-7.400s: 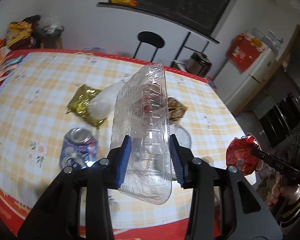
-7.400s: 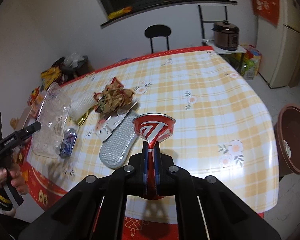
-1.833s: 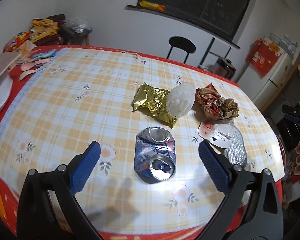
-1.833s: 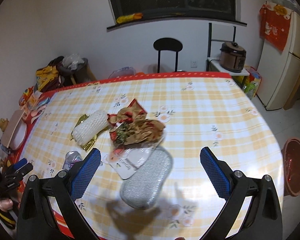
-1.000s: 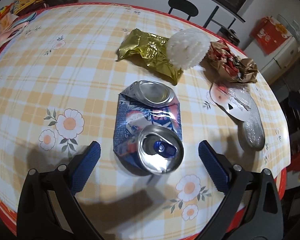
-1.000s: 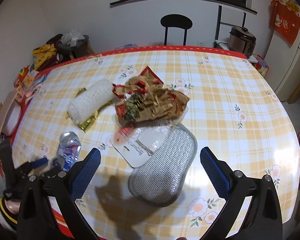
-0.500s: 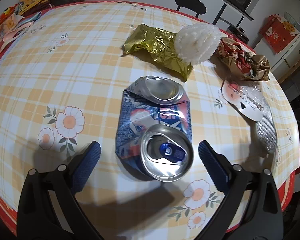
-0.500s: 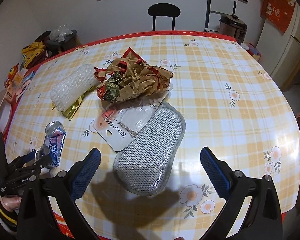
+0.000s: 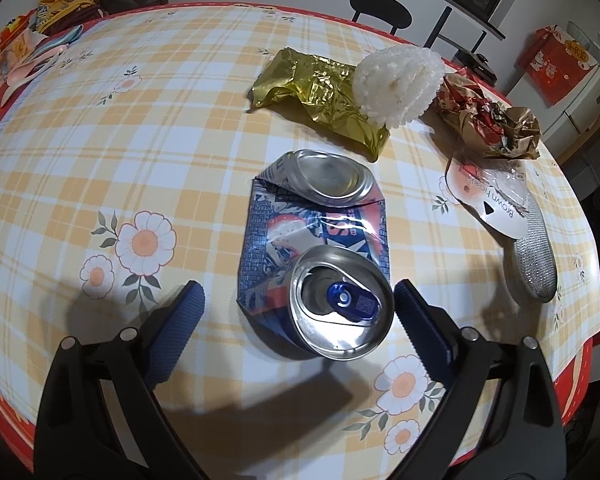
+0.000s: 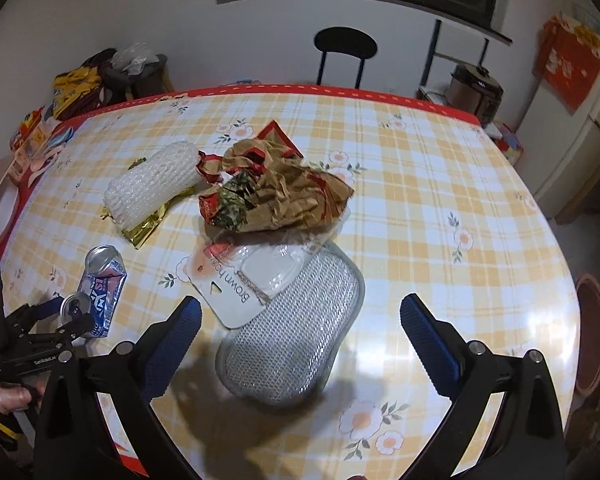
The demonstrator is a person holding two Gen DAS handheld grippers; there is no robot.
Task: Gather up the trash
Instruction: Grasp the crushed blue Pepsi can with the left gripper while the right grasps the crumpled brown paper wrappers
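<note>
Two grippers are working over the table [image 10: 440,184], and the left gripper [image 9: 298,322] is sitting low over a crushed can [image 9: 316,252], jaws spread and just now closing in, with the can's top end between the blue pads [image 9: 176,332] but not yet pinched; the right-hand pad looks to be just beside the rim, perhaps grazing it. From that gripper the can is lying straight ahead at 12 o'clock, flattened, its base end pointing away. A gold wrapper [image 9: 320,96] is lying beyond it at 12, and a white foam net [image 9: 396,82] is resting on the wrapper's far end toward 1. At 2 o'clock crumpled brown paper [image 9: 496,122] is sitting on a blister card [image 9: 488,200], which is overlapping a silver mesh pad [image 9: 534,256].

The right gripper [image 10: 298,336] is hanging spread and empty above the mesh pad, which is lying at 12 o'clock just ahead of its pads, with the card and paper stacked behind it. At 9 o'clock in that view the left gripper is straddling the can near the table's red edge, a hand [image 10: 8,396] holding its grip.

Being thin, empty aluminium, the can is probably very light and stiff only at its rims; the flattened body may buckle further and its creases may be sharp. Its glossy skin could slip, so squeezing across the round top rim, where the pads are already lined up, seems the firmest hold.
</note>
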